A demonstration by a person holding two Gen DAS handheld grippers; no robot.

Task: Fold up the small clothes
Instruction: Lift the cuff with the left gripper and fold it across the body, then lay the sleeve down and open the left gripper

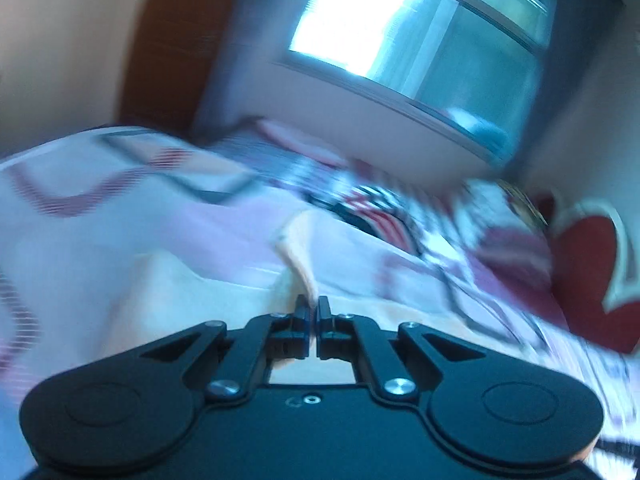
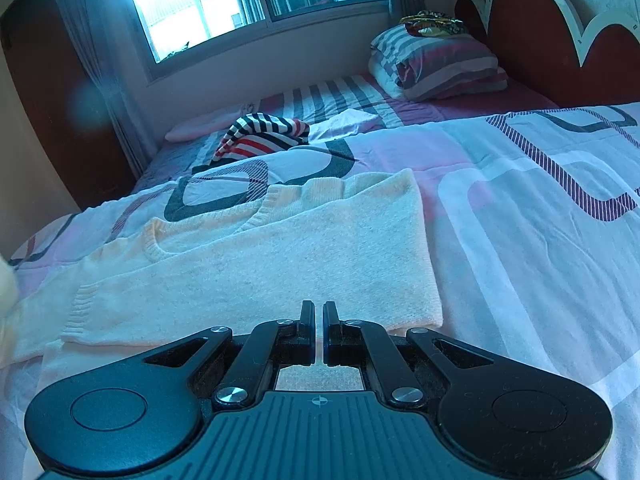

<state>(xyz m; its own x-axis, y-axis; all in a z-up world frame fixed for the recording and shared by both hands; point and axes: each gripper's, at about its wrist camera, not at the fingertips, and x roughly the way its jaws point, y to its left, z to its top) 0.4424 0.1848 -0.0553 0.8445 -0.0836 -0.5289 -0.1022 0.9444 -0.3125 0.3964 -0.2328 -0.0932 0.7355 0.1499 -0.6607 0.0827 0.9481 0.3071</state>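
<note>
The left wrist view is heavily motion-blurred. The left gripper (image 1: 313, 307) has its jaws nearly together and pinches a strip of cream knit fabric that rises from between the fingertips; this is part of the sweater (image 1: 298, 264). The strip runs up and away from the gripper, over the bedspread (image 1: 100, 240). Further detail of the grasp cannot be resolved through the blur.

The right wrist view is sharp. The right gripper (image 2: 318, 312) has its jaws clenched, leaving only a thin slit between the fingers (image 2: 307, 320). Nothing is visible between them. The gripper hovers over the near hem edge of the sweater (image 2: 280, 256); contact with the fabric cannot be determined.

The sweater is cream, knitted, and lies flat on the bed. Its V-neck (image 2: 240, 220) points toward the far left. One side edge is folded in, forming a straight right border. A ribbed cuff (image 2: 86, 300) lies at the near left.

The bedspread (image 2: 520, 240) is white and pink with dark rounded-rectangle patterns. A striped garment (image 2: 264, 138) in black, white and red lies crumpled beyond the sweater, well apart from it. A striped pillow (image 2: 436, 62) rests at the head of the bed, against the red headboard (image 2: 528, 28). A small patterned item (image 2: 432, 24) lies on top of the pillow. A window (image 2: 224, 4) is set in the far wall.
</note>
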